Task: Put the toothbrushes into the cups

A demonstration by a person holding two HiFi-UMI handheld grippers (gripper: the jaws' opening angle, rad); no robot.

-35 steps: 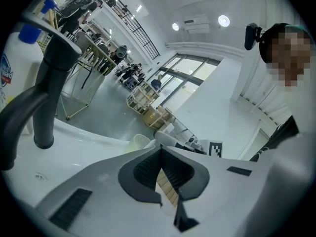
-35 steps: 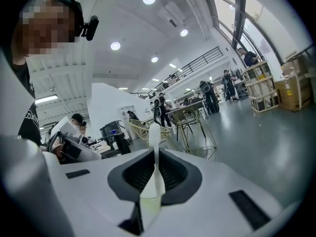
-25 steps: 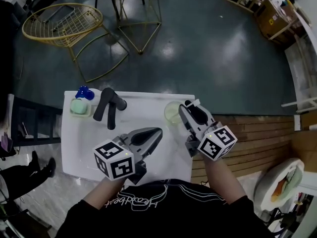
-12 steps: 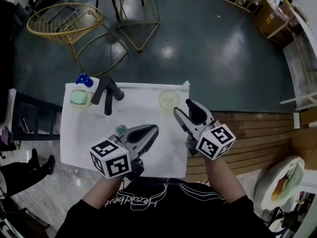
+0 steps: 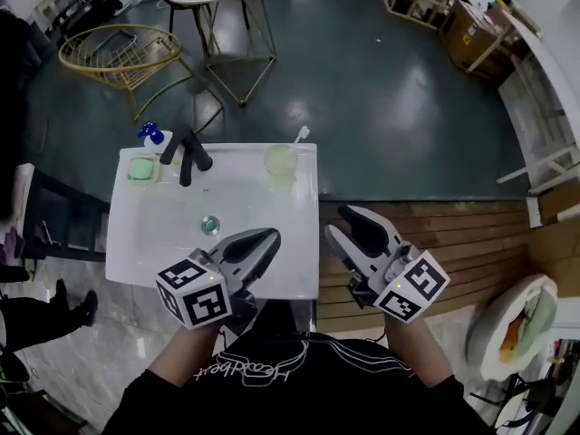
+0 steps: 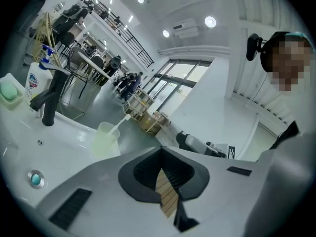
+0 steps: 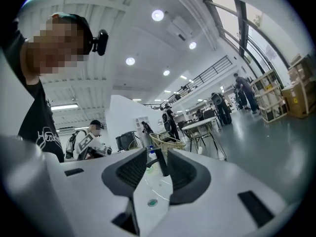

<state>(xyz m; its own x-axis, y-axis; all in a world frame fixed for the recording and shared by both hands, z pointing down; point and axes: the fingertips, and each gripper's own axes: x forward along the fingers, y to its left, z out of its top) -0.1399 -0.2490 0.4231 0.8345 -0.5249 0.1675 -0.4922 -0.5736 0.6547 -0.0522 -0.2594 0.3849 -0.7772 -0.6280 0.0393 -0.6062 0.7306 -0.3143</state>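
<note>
cup (image 5: 280, 163): stands at the far right corner of the sink (image 5: 136, 243), well to the right of the faucet (image 5: 186, 157).
toothbrush (image 5: 298, 136): already in the cup, with one end sticking out above the rim. i cannot tell which end is up. no second brush or cup shows.
brush axis: a steep slant, low end inside the cup, high end leaning away to the far right.
left gripper (image 5: 270, 236): jaws together with nothing in them. it hangs over the near part of the sink, pointing toward the far side.
right gripper (image 5: 337, 219): jaws apart and closing, with nothing between them. it is off the sink's right edge, over the wood floor (image 5: 471, 243).
key relation: the cup lies ahead of both grippers and well apart from each. it is almost straight ahead of the left tips, and ahead and to the left of the right tips.
nearer hand: the left, by a little, as i judge it.
progress: this brush looks placed, and neither gripper carries anything.
</note>
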